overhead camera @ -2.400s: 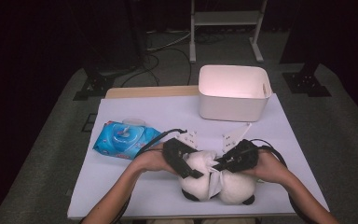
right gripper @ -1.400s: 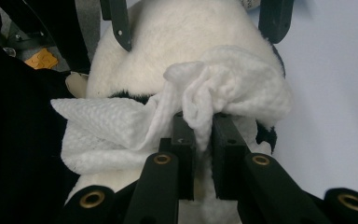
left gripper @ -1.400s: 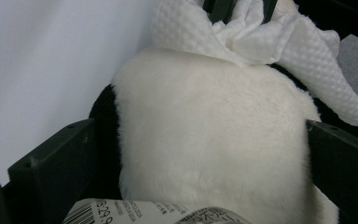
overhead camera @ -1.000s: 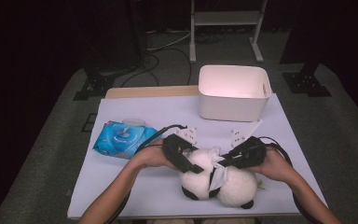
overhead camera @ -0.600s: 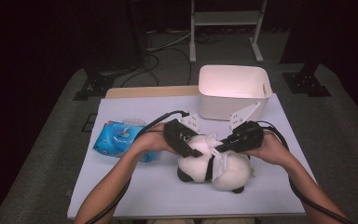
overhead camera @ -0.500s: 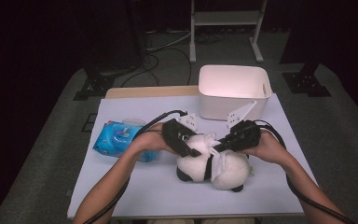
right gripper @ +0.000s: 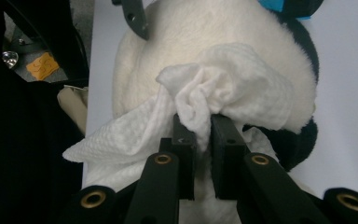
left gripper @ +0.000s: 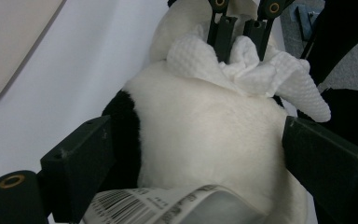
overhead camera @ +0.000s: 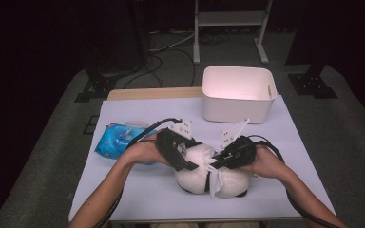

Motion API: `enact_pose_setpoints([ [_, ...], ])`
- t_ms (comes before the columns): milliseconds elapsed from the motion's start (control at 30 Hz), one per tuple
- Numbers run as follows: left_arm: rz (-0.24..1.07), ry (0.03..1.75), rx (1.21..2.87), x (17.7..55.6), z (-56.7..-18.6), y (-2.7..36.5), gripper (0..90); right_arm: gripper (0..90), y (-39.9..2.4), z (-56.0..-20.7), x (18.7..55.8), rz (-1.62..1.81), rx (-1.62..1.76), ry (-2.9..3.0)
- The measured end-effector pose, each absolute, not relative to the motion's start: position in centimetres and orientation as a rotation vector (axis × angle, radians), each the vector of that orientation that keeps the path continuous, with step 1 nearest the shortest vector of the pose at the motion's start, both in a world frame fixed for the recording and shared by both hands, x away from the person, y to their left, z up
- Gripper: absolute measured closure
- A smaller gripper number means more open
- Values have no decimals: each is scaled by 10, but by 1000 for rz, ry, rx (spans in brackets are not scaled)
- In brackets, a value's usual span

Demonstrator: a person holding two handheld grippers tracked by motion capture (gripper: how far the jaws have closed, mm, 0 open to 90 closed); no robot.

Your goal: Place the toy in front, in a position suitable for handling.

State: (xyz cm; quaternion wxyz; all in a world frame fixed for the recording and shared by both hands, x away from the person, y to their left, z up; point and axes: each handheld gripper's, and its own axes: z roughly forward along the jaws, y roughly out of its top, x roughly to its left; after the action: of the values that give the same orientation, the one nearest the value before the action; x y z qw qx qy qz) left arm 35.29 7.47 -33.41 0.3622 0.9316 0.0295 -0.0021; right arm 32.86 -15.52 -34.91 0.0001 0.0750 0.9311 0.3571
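A black-and-white panda plush [overhead camera: 233,183] lies on the white table cover near the front middle. My left gripper [overhead camera: 190,159] straddles its left end. Its jaws have just been opening and now stand wide on both sides of the plush [left gripper: 205,130], resting against the fur at most. My right gripper [overhead camera: 218,161] comes in from the right, shut on a bunched white wipe [overhead camera: 215,178]. In the right gripper view the wipe [right gripper: 242,88] is pinched at my right gripper [right gripper: 199,128] and pressed onto the plush [right gripper: 191,32]. The left gripper view shows that wipe [left gripper: 261,74] on top of the plush.
A white bin [overhead camera: 237,92] stands at the back right of the table. A blue pack of wipes [overhead camera: 116,140] lies at the left, behind my left forearm. A barcode tag [left gripper: 158,205] hangs from the plush. The table's front edge [overhead camera: 138,216] is close below the plush.
Over the last second the plush and both grippers shifted away from the front edge. The right gripper has since slid the wipe slightly back across the plush. The left jaws widened.
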Motion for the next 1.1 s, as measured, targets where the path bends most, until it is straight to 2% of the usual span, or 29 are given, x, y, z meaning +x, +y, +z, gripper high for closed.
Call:
enact_pose_setpoints([
  [233, -41, 63, 2400, 351, -338, 76, 93, 809, -154, -350, 318, 1111, 201, 2920],
  [400, -56, 50, 2370, 345, -345, 78, 134, 810, -154, -342, 313, 1074, 177, 2929],
  [867, -3, 11, 2355, 328, -345, 75, 137, 809, -130, -316, 316, 1156, 98, 2894],
  [1100, -3, 2, 2341, 325, -346, 78, 139, 807, -149, -322, 321, 1133, 181, 2893],
])
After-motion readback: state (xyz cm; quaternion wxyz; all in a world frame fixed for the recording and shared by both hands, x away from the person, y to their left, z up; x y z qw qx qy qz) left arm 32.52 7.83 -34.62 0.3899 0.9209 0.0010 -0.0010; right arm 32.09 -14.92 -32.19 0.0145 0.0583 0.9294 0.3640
